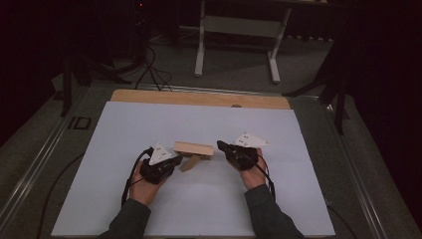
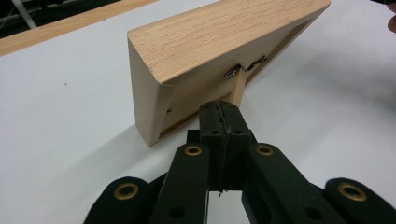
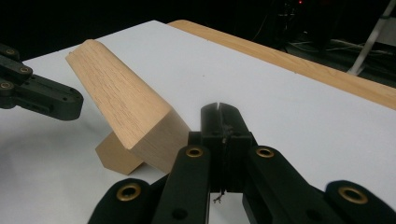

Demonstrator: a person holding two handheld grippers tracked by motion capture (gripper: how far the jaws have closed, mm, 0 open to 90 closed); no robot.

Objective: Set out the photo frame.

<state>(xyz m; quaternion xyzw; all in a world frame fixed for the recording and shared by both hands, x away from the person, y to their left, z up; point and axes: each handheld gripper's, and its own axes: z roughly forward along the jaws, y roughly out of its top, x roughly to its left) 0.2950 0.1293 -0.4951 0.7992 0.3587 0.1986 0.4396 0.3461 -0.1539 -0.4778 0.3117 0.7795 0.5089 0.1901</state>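
A light wooden picture frame (image 1: 194, 148) stands tilted on the white sheet (image 1: 149, 124), propped from behind by its wooden stand leg (image 1: 190, 163). My left gripper (image 1: 176, 160) is at the frame's near left side. In the left gripper view its jaws (image 2: 219, 109) are pressed together with nothing between them, their tips just short of the stand leg (image 2: 238, 88) at the back of the frame (image 2: 205, 42). My right gripper (image 1: 221, 146) is by the frame's right end. Its jaws (image 3: 219, 109) are shut and empty beside the frame (image 3: 121, 107), with the left gripper (image 3: 42, 95) beyond.
The white sheet covers a wooden tabletop whose bare edge (image 1: 199, 97) shows at the far side. Beyond it stand a white desk base (image 1: 201, 45), floor cables (image 1: 149, 69) and dark stands (image 1: 341, 99). A person's sleeved forearms come in from the bottom.
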